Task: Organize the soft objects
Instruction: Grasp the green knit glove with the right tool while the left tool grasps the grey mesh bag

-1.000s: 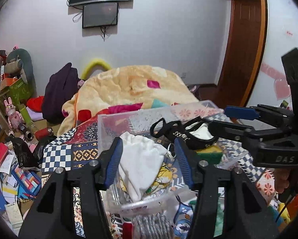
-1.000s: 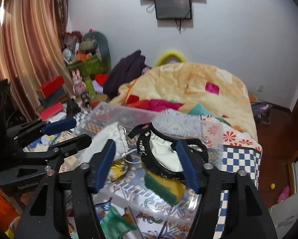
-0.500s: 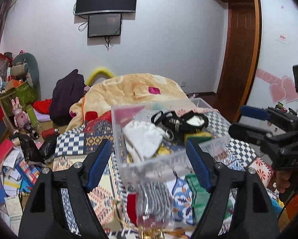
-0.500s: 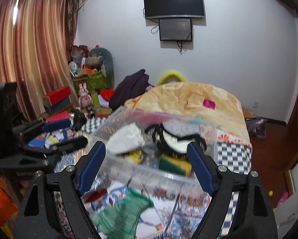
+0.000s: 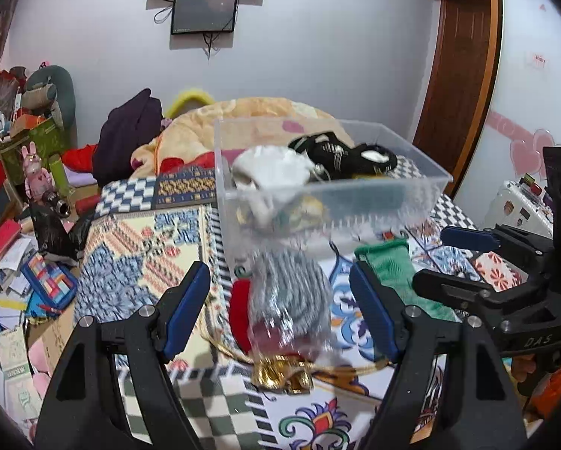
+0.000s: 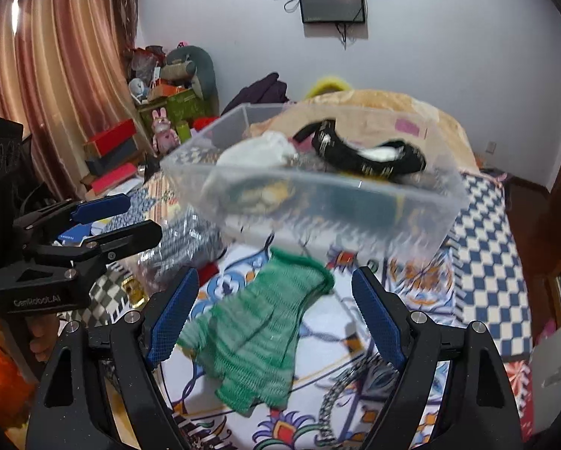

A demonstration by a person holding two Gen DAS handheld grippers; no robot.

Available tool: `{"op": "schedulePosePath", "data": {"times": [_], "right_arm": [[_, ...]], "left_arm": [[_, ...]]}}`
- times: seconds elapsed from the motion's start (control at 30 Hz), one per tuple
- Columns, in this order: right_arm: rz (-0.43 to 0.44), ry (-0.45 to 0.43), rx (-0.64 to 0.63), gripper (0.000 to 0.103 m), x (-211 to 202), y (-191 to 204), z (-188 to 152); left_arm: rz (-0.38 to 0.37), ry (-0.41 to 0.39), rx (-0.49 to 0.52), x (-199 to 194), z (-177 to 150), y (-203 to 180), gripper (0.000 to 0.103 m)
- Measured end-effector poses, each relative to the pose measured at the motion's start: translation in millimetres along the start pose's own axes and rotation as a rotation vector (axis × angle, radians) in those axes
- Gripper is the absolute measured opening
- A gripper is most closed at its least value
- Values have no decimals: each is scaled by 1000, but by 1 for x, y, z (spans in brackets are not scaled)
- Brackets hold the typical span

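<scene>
A clear plastic bin (image 5: 423, 183) (image 6: 445, 202) stands on the patterned bedspread and holds a white cloth (image 5: 269, 165) (image 6: 258, 153), a black strap item (image 5: 340, 155) (image 6: 366, 157) and other soft things. In front of it lie a grey striped item in a clear bag (image 5: 288, 300) (image 6: 183, 247) and a green knit glove (image 6: 258, 330) (image 5: 396, 273). My left gripper (image 5: 280, 311) is open and empty, over the bagged item. My right gripper (image 6: 273, 318) is open and empty, over the green glove.
A rumpled yellow blanket (image 5: 250, 112) and a dark purple garment (image 5: 130, 135) lie behind the bin. Boxes, toys and papers (image 5: 25, 225) crowd the floor to the left. A wooden door frame (image 5: 464, 75) stands at the right. A beaded chain (image 6: 340, 393) lies near the glove.
Both grippers have drawn back out of the bin and opened wide. The white cloth and the black strap item stay in the bin. The bagged item and green glove have come into view.
</scene>
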State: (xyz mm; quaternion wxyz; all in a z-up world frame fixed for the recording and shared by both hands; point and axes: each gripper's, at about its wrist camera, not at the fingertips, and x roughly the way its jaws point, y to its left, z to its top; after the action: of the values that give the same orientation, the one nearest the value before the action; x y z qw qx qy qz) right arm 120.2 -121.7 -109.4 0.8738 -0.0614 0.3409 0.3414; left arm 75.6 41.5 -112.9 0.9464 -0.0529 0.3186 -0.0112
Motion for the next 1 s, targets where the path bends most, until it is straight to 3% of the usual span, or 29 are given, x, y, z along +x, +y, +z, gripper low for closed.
{"op": "schedulePosePath", "data": {"times": [0.17, 0.27, 0.33, 0.57, 0.7, 0.83, 1.0], "right_arm": [[28, 52, 17, 82, 11, 6, -19], [32, 71, 19, 77, 15, 8, -25], [48, 76, 21, 65, 16, 7, -27], [57, 59, 3, 40, 14, 10, -27], [55, 47, 9, 18, 10, 7, -27], [64, 35, 27, 14, 5, 1, -28], [64, 18, 38, 13, -1, -1, -27]], "left_arm": [[20, -3, 22, 4, -15, -9, 76], [25, -1, 44, 7, -17, -13, 70], [40, -2, 41, 9, -19, -13, 67], [20, 32, -9, 20, -22, -5, 48], [9, 22, -15, 18, -24, -4, 38], [-1, 11, -23, 15, -25, -4, 30], [-5, -3, -28, 10, -24, -5, 28]]}}
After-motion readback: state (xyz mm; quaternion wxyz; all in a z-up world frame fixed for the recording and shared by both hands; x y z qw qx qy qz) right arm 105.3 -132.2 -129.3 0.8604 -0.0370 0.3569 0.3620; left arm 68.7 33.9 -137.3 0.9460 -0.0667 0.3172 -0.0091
